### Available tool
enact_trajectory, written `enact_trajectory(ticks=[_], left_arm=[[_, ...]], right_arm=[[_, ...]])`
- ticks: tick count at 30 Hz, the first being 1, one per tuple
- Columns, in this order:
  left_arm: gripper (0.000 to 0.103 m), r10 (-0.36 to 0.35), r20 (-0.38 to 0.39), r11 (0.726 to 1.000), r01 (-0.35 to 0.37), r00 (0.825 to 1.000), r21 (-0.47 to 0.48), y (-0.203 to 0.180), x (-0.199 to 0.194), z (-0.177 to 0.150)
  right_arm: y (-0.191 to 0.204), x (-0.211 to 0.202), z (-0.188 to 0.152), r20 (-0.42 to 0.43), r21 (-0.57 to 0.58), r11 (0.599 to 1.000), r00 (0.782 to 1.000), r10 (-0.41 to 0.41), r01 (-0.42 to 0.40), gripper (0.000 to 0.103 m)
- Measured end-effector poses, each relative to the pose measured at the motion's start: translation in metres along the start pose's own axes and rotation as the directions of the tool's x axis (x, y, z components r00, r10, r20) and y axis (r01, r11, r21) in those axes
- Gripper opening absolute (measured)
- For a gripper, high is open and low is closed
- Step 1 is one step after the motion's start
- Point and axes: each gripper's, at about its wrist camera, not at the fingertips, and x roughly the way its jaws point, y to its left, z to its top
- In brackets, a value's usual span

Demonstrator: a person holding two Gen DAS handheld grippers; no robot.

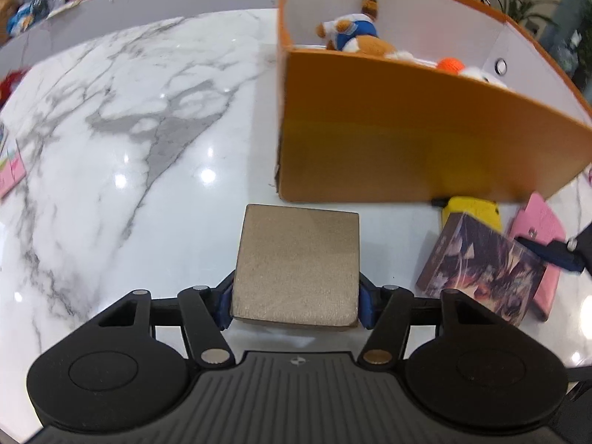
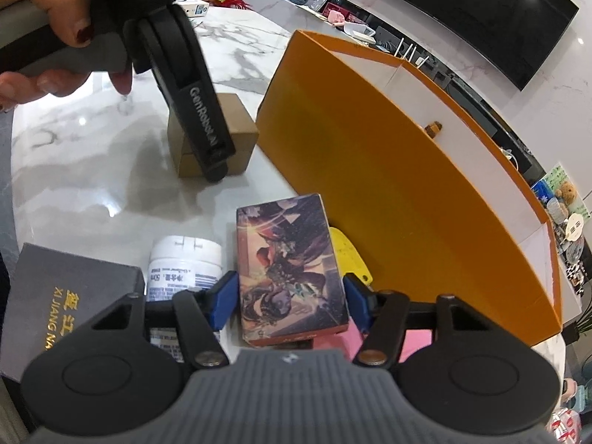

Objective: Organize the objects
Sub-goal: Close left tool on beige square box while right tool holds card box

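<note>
You are closing the left gripper (image 1: 295, 305) on the brown cardboard box (image 1: 298, 270), its blue fingers (image 1: 365, 305) pressing both sides, while the right gripper (image 2: 290, 301) is clamping the illustrated card box (image 2: 292, 270), whose long axis is running straight ahead between its fingers (image 2: 224, 299). Both boxes are sitting on the marble bench (image 1: 129, 129) just before the near wall of the orange storage box (image 1: 425, 137), the open top lying up and beyond. The yellow item (image 2: 349, 255) and pink item (image 1: 544, 222) are lying partly hidden.

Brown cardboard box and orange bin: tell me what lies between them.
Nothing: only a bare strip of marble tabletop separates the brown cardboard box from the orange bin, clearest in the left wrist view.
</note>
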Motion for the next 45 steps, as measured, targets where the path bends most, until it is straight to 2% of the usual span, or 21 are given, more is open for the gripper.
enact_trajectory(ticks=[5, 14, 16, 22, 26, 30, 32, 34, 38, 45], left_arm=[[0.07, -0.024, 0.0, 1.0, 0.024, 1.0, -0.017, 0.004, -0.002, 0.0], [0.068, -0.003, 0.012, 1.0, 0.003, 1.0, -0.01, 0.003, -0.006, -0.001], [0.068, -0.001, 0.012, 1.0, 0.001, 1.0, -0.01, 0.003, -0.005, -0.001], [0.068, 0.007, 0.014, 1.0, -0.007, 1.0, 0.0, 0.002, -0.005, -0.002], [0.068, 0.007, 0.008, 1.0, -0.007, 1.0, 0.001, 0.002, -0.004, -0.002], [0.068, 0.014, 0.005, 1.0, -0.014, 1.0, 0.009, 0.001, -0.003, -0.003], [0.068, 0.014, 0.005, 1.0, -0.014, 1.0, 0.009, 0.001, -0.002, -0.003], [0.068, 0.014, 0.004, 1.0, -0.014, 1.0, 0.009, 0.0, -0.003, -0.003], [0.068, 0.014, 0.003, 1.0, -0.014, 1.0, 0.008, 0.001, -0.003, -0.003], [0.068, -0.026, 0.009, 0.999, 0.026, 1.0, -0.023, 0.006, -0.008, -0.003]], right_arm=[[-0.001, -0.003, 0.003, 0.005, 0.028, 0.999, 1.0, 0.015, -0.016, 0.062], [-0.01, -0.009, 0.004, 0.0, 0.144, 0.988, 0.999, 0.053, -0.052, 0.062], [-0.014, -0.003, -0.004, -0.012, 0.136, 0.99, 0.999, 0.047, -0.045, 0.062], [-0.005, 0.006, 0.0, -0.019, 0.079, 0.997, 1.0, -0.003, 0.005, 0.063], [-0.002, 0.009, 0.004, -0.014, 0.072, 0.997, 1.0, -0.021, 0.022, 0.072], [-0.001, 0.011, 0.005, -0.009, 0.079, 0.997, 1.0, -0.022, 0.022, 0.073], [-0.004, 0.011, 0.005, -0.01, 0.1, 0.995, 1.0, -0.006, 0.007, 0.072], [-0.008, 0.011, 0.005, -0.012, 0.133, 0.991, 0.999, 0.036, -0.034, 0.065], [-0.008, 0.008, 0.005, -0.017, 0.154, 0.986, 0.998, 0.065, -0.061, 0.064], [-0.019, -0.002, 0.008, 0.012, 0.275, 0.954, 0.993, 0.12, -0.118, 0.063]])
